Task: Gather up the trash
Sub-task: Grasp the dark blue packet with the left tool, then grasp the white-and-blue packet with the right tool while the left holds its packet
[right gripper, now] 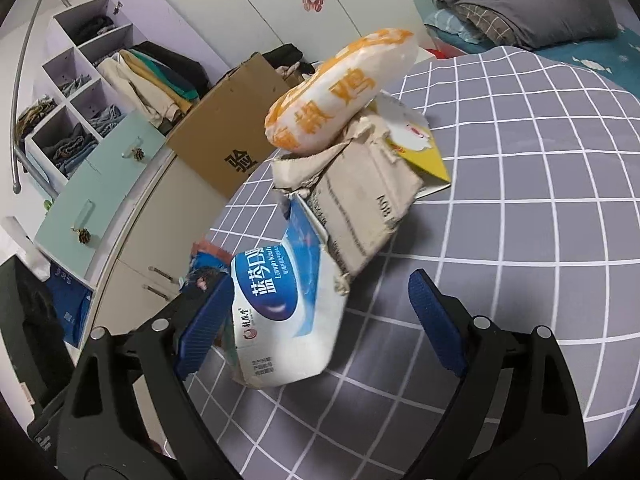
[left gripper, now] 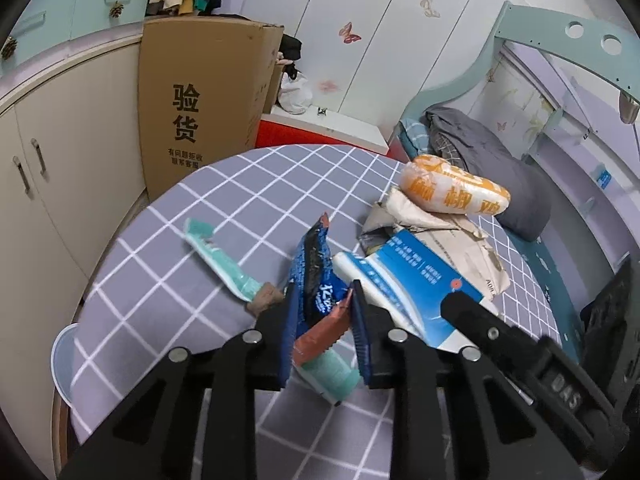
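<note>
My left gripper [left gripper: 323, 292] is shut on a bunch of wrappers: a blue snack wrapper [left gripper: 312, 264] and a red-brown wrapper [left gripper: 324, 328] pinched between the blue pads, with a teal piece [left gripper: 332, 372] hanging below. Another teal wrapper [left gripper: 220, 256] lies on the grey checked tablecloth [left gripper: 240, 184]. My right gripper [right gripper: 320, 280] stands open around a blue-and-white carton [right gripper: 280, 304]; the left pad is close beside it and the right pad is well apart. Behind the carton sits a crumpled beige paper bag [right gripper: 360, 200] with an orange-and-white packet [right gripper: 340, 92] on top.
A yellow card [right gripper: 424, 152] sticks out behind the bag. A tall cardboard box [left gripper: 200, 100] and a cream cupboard [left gripper: 60, 180] stand past the table's left edge. A bed with a grey blanket [left gripper: 480, 148] lies to the right. A pale blue round rim [left gripper: 64, 360] shows below the table.
</note>
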A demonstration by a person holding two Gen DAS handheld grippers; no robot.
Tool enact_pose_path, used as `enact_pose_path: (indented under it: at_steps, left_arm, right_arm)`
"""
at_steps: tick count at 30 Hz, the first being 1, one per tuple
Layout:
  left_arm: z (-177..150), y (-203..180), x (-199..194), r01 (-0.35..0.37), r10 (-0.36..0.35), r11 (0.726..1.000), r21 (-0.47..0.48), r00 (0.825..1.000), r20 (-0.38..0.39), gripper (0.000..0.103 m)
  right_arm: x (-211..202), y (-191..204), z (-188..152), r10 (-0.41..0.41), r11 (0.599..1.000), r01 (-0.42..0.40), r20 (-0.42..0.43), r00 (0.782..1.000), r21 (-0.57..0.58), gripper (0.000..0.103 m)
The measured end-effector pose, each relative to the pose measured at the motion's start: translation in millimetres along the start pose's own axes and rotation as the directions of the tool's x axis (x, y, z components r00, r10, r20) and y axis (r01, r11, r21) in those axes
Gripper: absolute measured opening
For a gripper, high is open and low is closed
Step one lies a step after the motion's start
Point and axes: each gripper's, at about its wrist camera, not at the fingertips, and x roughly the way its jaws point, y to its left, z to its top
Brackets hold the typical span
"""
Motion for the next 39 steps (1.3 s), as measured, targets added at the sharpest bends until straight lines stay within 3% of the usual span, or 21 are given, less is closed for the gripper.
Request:
enact_pose_path:
  at_steps: [3,5,7,9,13,23,34,39]
  left_arm:
    - [-5.9,7.9,-10.4,-0.028,0.028,1.000,-0.005,0.999,0.019,0.024]
    - [-6.4,13.8,-13.1,-0.035,0.035,0.999,-0.020,0.999,0.023,0.023]
    - [-6.5,20.3,-16.7,-0.039,0.040,0.999,-0.034,0.999,0.030,0.021]
    - [-6.1,25.0,-20.2,-0.031,0.033,0.999,-0.039,0.999,0.036,0.018]
    - [-6.8,26.3,-31.8,0.007,-0.005,0.999,-0.040,0.999,0.054,0.016]
    - [-13.6,27.5,-77.5,0.054,-0.050,0.998,-0.036,0.993,0.109,0.015]
    - [-35.6,30.8,-104.8,0.082,-0.079,0.996,-0.021,0.992,0.096,0.015]
    - [-49.0,28.6,-111.6,0.087,-0.087,0.996,-0.006,0.993,0.083,0.015]
  right_arm:
    - [5.1,1.9,-0.8,-0.003,1.000,0.003,-0.016,1.000,-0.001,0.074]
    - [9.0,4.7,-1.8,-0.001,1.000,0.001,-0.031,1.000,-0.009,0.061]
    - [12.4,7.2,-3.3,-0.014,1.000,0.013,-0.043,0.999,-0.022,0.033]
    - [14.2,6.3,-4.4,0.001,1.000,-0.002,-0.056,0.998,-0.023,0.023]
    - [5.8,8.1,-6.2,0.017,0.999,-0.018,-0.034,0.999,-0.035,0.016]
    - [-19.2,26.5,-21.4,0.075,0.996,-0.074,0.010,0.997,-0.046,0.011]
    - [-46.4,23.6,-51.5,0.094,0.995,-0.094,0.004,0.996,0.013,0.011]
    - [-47.3,14.5,-66.2,0.057,0.998,-0.055,-0.035,0.998,0.036,0.028]
